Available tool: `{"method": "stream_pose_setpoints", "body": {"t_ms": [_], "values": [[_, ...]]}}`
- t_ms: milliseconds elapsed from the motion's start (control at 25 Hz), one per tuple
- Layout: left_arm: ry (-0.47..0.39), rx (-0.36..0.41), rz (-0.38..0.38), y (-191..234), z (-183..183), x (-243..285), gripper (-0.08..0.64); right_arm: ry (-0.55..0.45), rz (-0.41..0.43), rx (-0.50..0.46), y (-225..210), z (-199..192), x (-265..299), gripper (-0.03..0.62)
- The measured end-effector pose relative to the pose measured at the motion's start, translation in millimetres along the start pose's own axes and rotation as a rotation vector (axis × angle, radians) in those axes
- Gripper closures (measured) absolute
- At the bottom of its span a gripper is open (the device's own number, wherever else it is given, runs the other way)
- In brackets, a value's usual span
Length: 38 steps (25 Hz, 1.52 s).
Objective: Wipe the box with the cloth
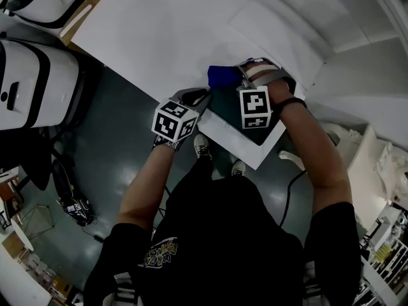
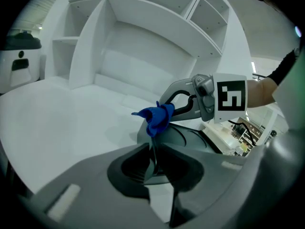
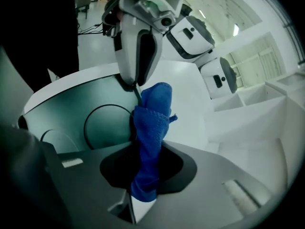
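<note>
Box (image 1: 223, 110): dark and flat, lying on the near corner of the white table (image 1: 159, 30), just above the middle of the head view; a ring is pressed into its top face, as the right gripper view (image 3: 71, 109) shows.
Cloth (image 1: 223, 76): blue and bunched, touching the box's far edge, at the centre of the left gripper view (image 2: 155, 118).
Right gripper (image 1: 239, 75): jaws clamped on the cloth, which runs up from between them through the middle of the right gripper view (image 3: 145, 175); in the left gripper view it enters from the right with its tips at the cloth (image 2: 167, 106).
Left gripper (image 1: 199, 95): at the box's near left edge; in the left gripper view (image 2: 153, 163) its jaws are together on a thin upright edge of the box (image 2: 190, 137); the right gripper view shows it coming down from the top of the frame, its tips (image 3: 135, 85) pinching that edge just beside the cloth (image 3: 150, 128).
Table: white, reaching from the upper left to the centre of the head view; it fills the left half of the left gripper view (image 2: 57, 123).
Shelving (image 2: 143, 32): white, open compartments, across the top of the left gripper view.
White units (image 1: 32, 81): black trim, at the upper left of the head view, beside the table.
Shoes (image 1: 203, 146): on the dark floor, just below the table corner.
</note>
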<state>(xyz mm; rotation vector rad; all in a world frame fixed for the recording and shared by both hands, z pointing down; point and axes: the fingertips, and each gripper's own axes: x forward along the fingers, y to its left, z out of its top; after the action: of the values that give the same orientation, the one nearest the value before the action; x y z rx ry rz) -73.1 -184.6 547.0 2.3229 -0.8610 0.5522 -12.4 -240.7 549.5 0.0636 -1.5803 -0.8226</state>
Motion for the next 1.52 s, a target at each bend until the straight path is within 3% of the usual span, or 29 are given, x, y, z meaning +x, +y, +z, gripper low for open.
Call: {"method": "stream_pose_setpoints", "body": {"t_ms": [160,320,480,1520], "values": [[-0.004,0.0,0.012,0.1,0.1,-0.4,0.503,0.015,0.009,-0.112,3.6,3.5,0.7,0.5],[-0.016,-0.018,0.023,-0.8,0.6,0.5,0.503,0.007,0.016,-0.144,8.9,2.4,-1.9,0.502],[-0.011,0.015,0.052,-2.5,-0.5,0.3,0.508,-0.003,0.026,-0.158,22.3,2.2,-6.7,0.5],[-0.025,0.016,0.121,3.0,-1.1,-1.3,0.512,-0.009,0.074,-0.055,123.2,-54.6,-58.9,0.5]]}}
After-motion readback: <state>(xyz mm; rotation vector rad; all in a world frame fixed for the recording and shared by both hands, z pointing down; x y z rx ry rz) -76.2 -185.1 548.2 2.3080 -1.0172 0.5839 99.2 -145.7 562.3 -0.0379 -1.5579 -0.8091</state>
